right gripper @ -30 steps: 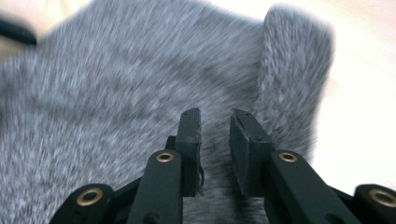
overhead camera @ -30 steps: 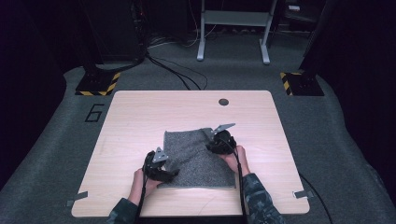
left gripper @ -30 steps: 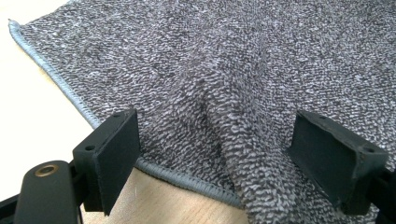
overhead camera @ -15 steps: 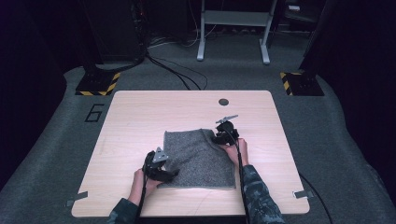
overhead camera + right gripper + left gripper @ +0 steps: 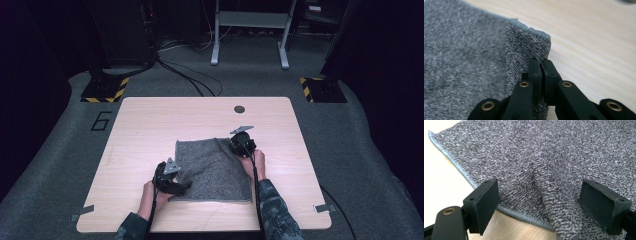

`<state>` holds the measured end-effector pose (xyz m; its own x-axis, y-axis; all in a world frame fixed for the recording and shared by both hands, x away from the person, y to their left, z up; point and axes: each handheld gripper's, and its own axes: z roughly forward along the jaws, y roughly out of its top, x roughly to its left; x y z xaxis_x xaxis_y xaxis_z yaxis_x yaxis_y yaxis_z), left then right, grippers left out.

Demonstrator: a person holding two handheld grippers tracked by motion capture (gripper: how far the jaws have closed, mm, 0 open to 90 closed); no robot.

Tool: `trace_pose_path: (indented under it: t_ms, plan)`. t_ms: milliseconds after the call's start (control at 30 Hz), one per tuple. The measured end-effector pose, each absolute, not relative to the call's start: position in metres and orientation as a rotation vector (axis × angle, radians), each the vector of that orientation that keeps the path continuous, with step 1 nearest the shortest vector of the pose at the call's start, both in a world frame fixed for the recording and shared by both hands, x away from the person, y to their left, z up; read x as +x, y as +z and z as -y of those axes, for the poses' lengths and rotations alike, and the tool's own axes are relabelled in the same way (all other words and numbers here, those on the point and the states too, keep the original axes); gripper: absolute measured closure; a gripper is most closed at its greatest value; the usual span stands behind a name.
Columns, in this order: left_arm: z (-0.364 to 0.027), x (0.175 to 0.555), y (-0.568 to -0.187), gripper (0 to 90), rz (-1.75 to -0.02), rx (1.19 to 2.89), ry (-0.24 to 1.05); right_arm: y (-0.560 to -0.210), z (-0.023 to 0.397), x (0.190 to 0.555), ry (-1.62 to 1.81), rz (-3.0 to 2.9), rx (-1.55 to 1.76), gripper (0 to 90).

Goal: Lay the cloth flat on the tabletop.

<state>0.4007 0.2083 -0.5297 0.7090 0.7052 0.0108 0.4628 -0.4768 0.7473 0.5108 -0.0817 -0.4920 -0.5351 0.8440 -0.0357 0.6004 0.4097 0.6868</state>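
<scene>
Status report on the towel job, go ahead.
Right claw shut on the grey towel's far right corner. Left claw open, straddling a ridge at the near left corner. Table around the towel unobstructed.

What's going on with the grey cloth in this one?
A person works a grey towel lying flat on the wooden table with two handheld grippers. The right gripper has just been closing and now pinches the towel's far right corner, which stands lifted. The left gripper is open, its fingers straddling a raised fold at the near left edge.
</scene>
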Motion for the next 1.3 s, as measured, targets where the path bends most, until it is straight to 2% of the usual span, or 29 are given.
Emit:
trace_pose_path:
  t_ms: [200, 400, 600, 800, 967, 1200, 1300]
  plan:
    - [-0.208, 0.401, -0.530, 15.8, -0.884, 2.160, 0.411, -0.473, 0.089, 0.503, 0.795, -2.139, 1.163, 85.8]
    - [-0.208, 0.401, -0.530, 15.8, -0.885, 2.159, 0.411, -0.483, 0.101, 0.509, 0.807, -2.145, 1.244, 75.5]
    - [-0.208, 0.401, -0.530, 15.8, -0.885, 2.158, 0.411, -0.483, 0.124, 0.510, 0.859, -2.116, 1.337, 70.6]
    - [-0.208, 0.401, -0.530, 15.8, -0.885, 2.159, 0.411, -0.496, 0.116, 0.513, 0.794, -2.215, 1.325, 69.3]
    - [-0.208, 0.401, -0.530, 15.8, -0.885, 2.159, 0.412, -0.509, 0.102, 0.517, 0.777, -2.259, 1.283, 63.0]
    - [-0.208, 0.401, -0.529, 15.7, -0.889, 2.172, 0.404, -0.492, 0.113, 0.504, 0.873, -2.249, 1.323, 48.0]
    - [-0.208, 0.400, -0.529, 15.6, -0.893, 2.169, 0.410, -0.487, 0.110, 0.486, 0.952, -2.332, 1.306, 25.2]
